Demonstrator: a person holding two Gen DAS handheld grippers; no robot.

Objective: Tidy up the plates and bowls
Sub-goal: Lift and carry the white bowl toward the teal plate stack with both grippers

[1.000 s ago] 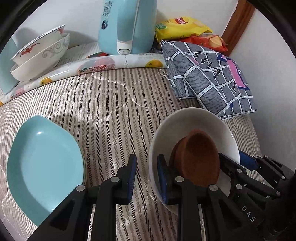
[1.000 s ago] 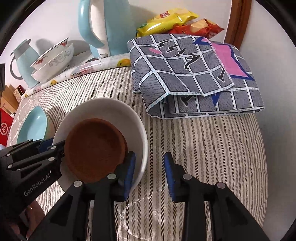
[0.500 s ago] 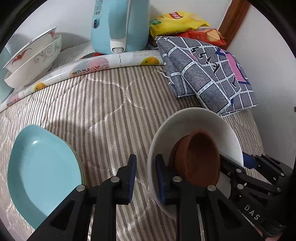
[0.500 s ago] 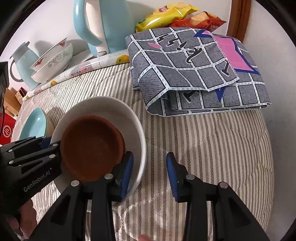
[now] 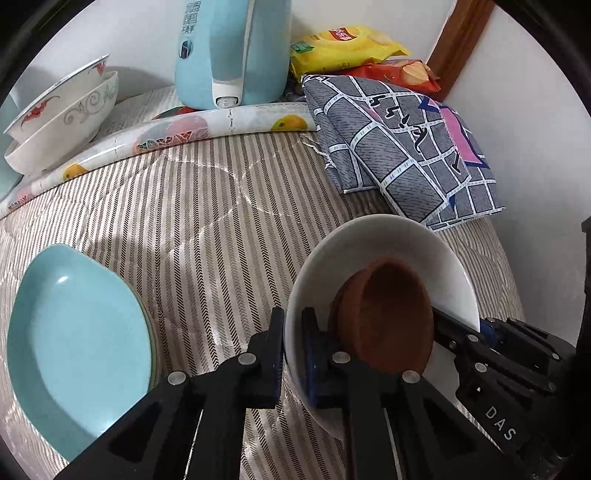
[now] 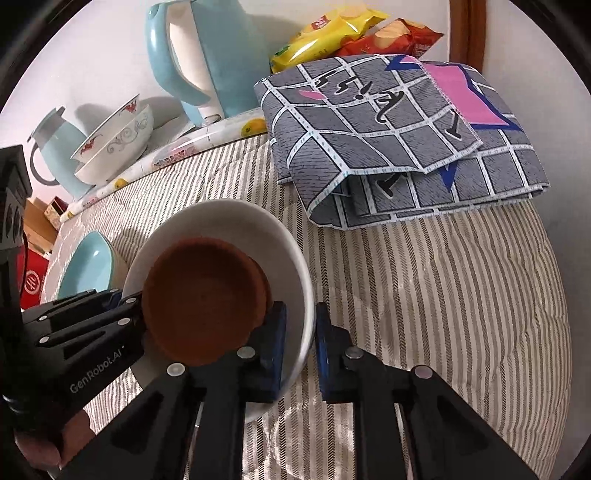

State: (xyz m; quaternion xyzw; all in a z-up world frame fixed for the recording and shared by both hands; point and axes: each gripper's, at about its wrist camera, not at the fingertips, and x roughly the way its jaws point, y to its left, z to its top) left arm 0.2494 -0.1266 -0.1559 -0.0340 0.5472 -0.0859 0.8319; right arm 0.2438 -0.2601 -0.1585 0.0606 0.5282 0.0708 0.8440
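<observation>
A white plate [image 5: 388, 243] [image 6: 236, 221] with a brown bowl [image 5: 388, 314] [image 6: 203, 299] in it is held tilted above the striped cloth. My left gripper [image 5: 293, 350] is shut on the plate's left rim. My right gripper [image 6: 301, 347] is shut on the plate's right rim. Each gripper shows in the other's view, the right one [image 5: 491, 354] and the left one [image 6: 85, 325]. A stack of teal plates [image 5: 77, 347] [image 6: 88, 266] lies to the left. Two stacked patterned bowls [image 5: 59, 114] [image 6: 118, 144] stand at the back left.
A light blue kettle [image 5: 229, 55] [image 6: 214, 59] stands at the back on a fruit-print mat [image 5: 166, 133]. A folded grey checked cloth [image 5: 399, 147] [image 6: 406, 140] lies at the back right, with snack bags [image 5: 347, 44] [image 6: 351, 33] behind it. A second teal jug [image 6: 55, 147] stands far left.
Both grippers have lifted the white plate with the brown bowl slightly and tilted it. The jaws have closed tighter on its rim.
</observation>
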